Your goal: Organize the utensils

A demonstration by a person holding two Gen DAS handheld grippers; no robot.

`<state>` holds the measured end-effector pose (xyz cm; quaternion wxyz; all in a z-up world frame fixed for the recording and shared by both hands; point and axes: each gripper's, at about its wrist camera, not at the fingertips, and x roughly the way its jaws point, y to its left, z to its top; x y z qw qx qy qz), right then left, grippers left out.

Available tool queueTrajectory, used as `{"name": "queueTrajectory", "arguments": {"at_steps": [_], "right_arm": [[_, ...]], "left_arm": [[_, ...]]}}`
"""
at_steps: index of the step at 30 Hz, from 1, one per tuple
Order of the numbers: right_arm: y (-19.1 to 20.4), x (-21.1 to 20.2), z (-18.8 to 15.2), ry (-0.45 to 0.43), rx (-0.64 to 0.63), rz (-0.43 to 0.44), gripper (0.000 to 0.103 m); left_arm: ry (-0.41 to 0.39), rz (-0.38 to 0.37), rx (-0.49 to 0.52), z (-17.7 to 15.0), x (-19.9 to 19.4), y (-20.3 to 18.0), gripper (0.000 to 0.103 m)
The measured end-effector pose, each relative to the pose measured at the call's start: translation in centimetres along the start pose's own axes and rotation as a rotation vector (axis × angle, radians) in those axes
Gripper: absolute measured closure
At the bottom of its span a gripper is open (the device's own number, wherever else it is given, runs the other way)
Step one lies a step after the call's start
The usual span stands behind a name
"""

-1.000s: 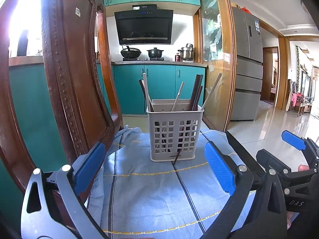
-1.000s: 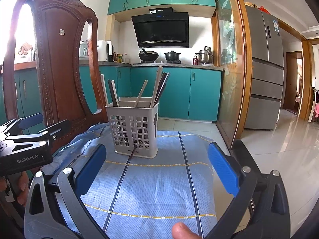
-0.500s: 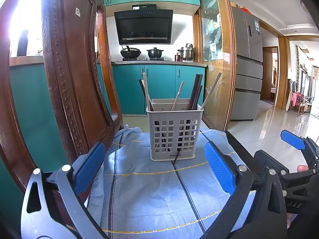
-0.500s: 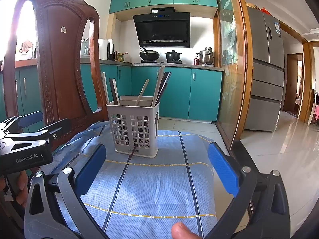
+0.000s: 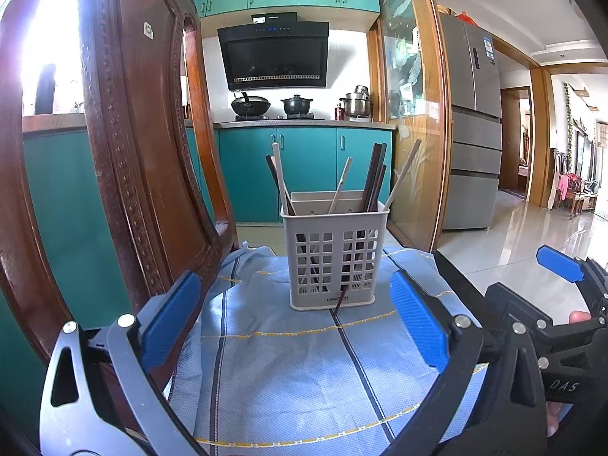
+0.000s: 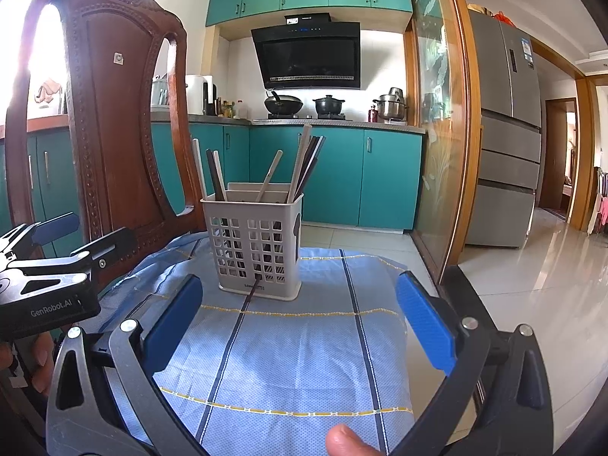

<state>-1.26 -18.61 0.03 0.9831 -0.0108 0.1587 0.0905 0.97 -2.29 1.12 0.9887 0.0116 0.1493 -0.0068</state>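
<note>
A grey plastic utensil basket (image 5: 334, 258) stands on a blue cloth (image 5: 296, 372); it also shows in the right wrist view (image 6: 258, 247). Several dark and pale chopsticks (image 5: 372, 178) stand upright in it, also seen in the right wrist view (image 6: 304, 163). One dark stick tip pokes out through the basket's lower front (image 5: 340, 302). My left gripper (image 5: 292, 323) is open and empty, short of the basket. My right gripper (image 6: 300, 319) is open and empty, also short of the basket. The right gripper shows at the right of the left wrist view (image 5: 551, 304).
A carved wooden chair back (image 5: 144, 152) rises close on the left, also in the right wrist view (image 6: 114, 125). The table's dark right edge (image 5: 459, 277) drops to a tiled floor. Teal kitchen cabinets and a fridge (image 5: 471, 133) stand beyond.
Almost nothing has changed. The right wrist view has shifted slightly, and both grippers stay open and empty.
</note>
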Motion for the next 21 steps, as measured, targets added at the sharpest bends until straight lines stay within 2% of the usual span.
{"name": "queueTrajectory", "arguments": {"at_steps": [16,19,21], "right_arm": [[-0.1,0.1,0.0,0.004,-0.006,0.001,0.003],[-0.5,0.7,-0.3,0.024,0.01,0.009,0.003],[-1.2,2.6,-0.9,0.088,0.045,0.011,0.003]], "left_arm": [[0.009,0.001,-0.008,0.0,-0.1,-0.1,0.004],[0.024,0.003,-0.019,-0.1,0.1,0.0,0.004],[0.046,0.008,-0.033,-0.2,0.4,0.2,0.004]]}}
